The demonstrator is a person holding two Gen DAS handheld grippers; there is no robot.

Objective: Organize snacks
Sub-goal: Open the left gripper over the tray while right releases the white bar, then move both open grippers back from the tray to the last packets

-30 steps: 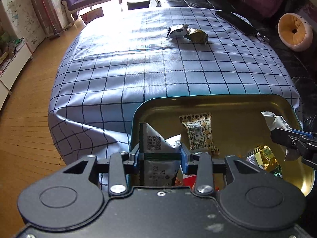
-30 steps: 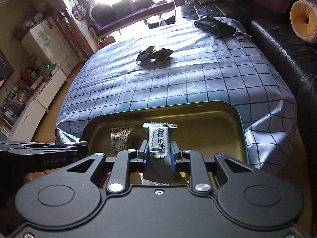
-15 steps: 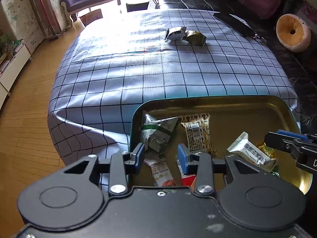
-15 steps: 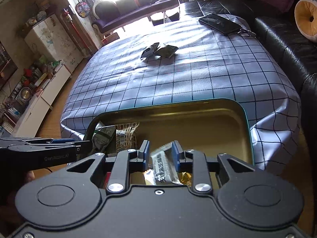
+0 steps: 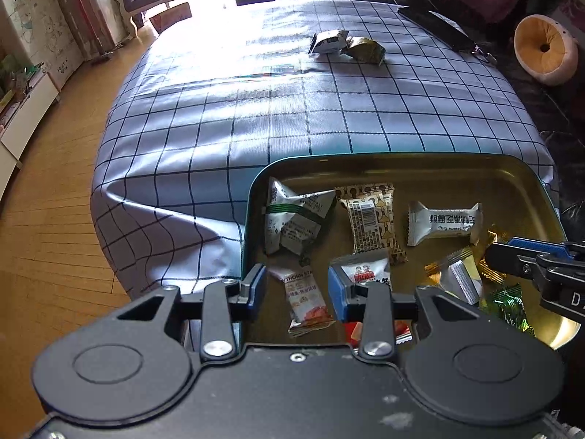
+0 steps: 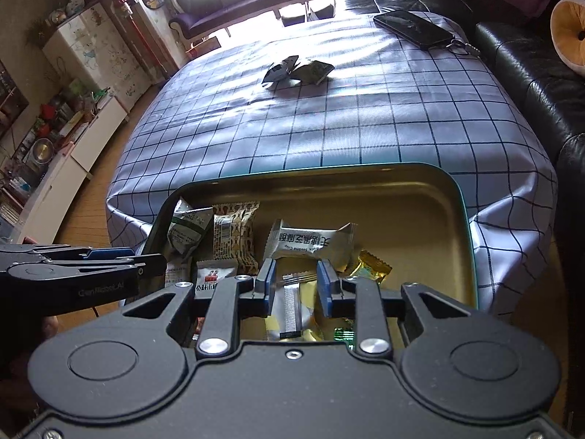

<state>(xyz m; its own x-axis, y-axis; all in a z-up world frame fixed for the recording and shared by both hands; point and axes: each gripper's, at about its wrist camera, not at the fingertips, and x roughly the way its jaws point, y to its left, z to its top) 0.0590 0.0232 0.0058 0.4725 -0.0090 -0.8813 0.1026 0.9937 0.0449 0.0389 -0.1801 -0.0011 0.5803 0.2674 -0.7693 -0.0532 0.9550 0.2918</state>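
A gold tray (image 5: 438, 168) (image 6: 402, 197) sits at the near table edge and holds several snack packets. The green-banded packet (image 5: 296, 219) (image 6: 188, 228) lies at its left, the white sesame packet (image 5: 442, 221) (image 6: 314, 241) in the middle. My left gripper (image 5: 297, 289) is open and empty above the tray's near left. My right gripper (image 6: 295, 281) is open and empty above a silver packet (image 6: 290, 309). Two snacks, a white one (image 5: 327, 41) (image 6: 279, 69) and a green one (image 5: 365, 49) (image 6: 314, 70), lie far out on the checked cloth.
A black phone with keys (image 6: 413, 29) (image 5: 435, 25) lies at the table's far right corner. A black leather sofa (image 6: 530, 73) runs along the right with an orange cushion (image 5: 544, 49). Wooden floor (image 5: 47, 201) drops off at the left.
Both grippers opened and dropped their packets into the tray: the left let go of the green-banded packet, the right the white sesame packet. Both grippers pulled back slightly.
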